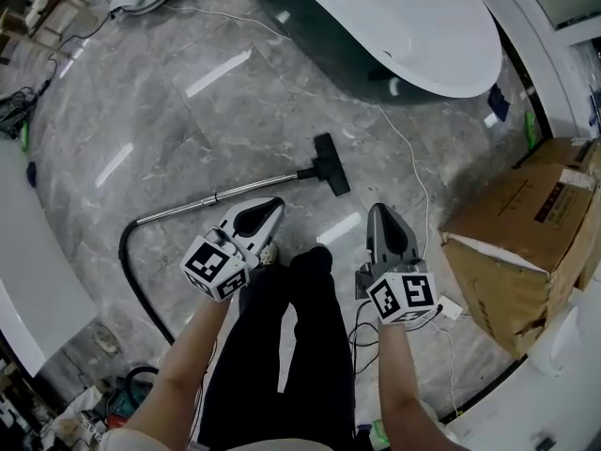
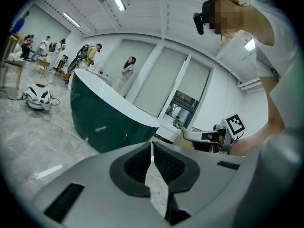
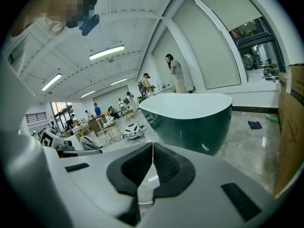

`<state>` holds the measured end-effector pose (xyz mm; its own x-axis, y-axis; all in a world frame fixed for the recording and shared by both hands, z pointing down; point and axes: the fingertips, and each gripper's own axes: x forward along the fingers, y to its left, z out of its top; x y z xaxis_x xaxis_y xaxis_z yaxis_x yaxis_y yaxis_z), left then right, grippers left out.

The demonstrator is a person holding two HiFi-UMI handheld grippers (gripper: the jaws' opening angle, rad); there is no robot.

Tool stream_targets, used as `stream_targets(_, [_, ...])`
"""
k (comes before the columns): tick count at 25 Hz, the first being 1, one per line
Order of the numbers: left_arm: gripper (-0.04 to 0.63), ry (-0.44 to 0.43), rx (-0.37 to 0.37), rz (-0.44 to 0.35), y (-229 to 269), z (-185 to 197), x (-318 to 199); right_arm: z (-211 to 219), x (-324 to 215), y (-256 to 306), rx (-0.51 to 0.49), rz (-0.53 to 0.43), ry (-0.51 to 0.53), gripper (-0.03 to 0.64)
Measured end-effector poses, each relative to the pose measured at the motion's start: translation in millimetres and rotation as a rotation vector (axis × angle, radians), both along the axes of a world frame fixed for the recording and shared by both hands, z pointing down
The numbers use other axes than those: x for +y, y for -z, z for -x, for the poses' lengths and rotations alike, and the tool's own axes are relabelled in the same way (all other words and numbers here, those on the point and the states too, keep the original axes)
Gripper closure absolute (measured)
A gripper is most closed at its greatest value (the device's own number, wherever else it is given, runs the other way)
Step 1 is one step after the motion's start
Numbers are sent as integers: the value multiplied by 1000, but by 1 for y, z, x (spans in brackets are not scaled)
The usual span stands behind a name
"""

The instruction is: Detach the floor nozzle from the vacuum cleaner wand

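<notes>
On the grey marble floor lies the vacuum's metal wand (image 1: pixel 211 198), its black floor nozzle (image 1: pixel 329 164) fitted at the right end. A black hose (image 1: pixel 136 280) curves from the wand's left end toward me. My left gripper (image 1: pixel 272 203) is held above the floor just near of the wand, jaws shut with nothing in them. My right gripper (image 1: pixel 377 210) hovers right of my legs, below the nozzle, also shut and empty. In both gripper views the jaws (image 2: pixel 151 151) (image 3: pixel 152 148) meet tip to tip, pointing across the room toward a green tub; the vacuum is hidden there.
A large green-and-white bathtub (image 1: pixel 413 26) stands beyond the nozzle. A cardboard box (image 1: pixel 526 242) sits at right, with a white cable (image 1: pixel 413 172) running past it. My legs (image 1: pixel 291 327) stand between the grippers. A white counter edge (image 1: pixel 28 252) is at left. Several people stand far across the room.
</notes>
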<state>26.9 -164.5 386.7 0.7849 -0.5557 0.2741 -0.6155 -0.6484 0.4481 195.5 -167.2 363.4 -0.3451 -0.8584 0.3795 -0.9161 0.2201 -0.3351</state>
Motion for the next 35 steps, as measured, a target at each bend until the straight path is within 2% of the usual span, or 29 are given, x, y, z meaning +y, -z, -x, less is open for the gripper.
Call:
stream_targets(12, [571,-70,-36,32,-122,3,-5,32,-16,-127,-58,70,138,600])
stream_targets(17, [571,-56,-34,28,-168,5,-8,36,-24,-179,-62,81,173,600])
stream_targets(23, [571,-47,-69,38,-230,8,-11,42,-28,-238,-60,96,255,600])
stream_targets(31, [569,-163,-164,46,-308,3,-9,55,-30,-309,-2,99,343,598])
stream_targets(35, [569,-215,-168,46,-344,2,-12,60,-32,-348,26,103,395,598])
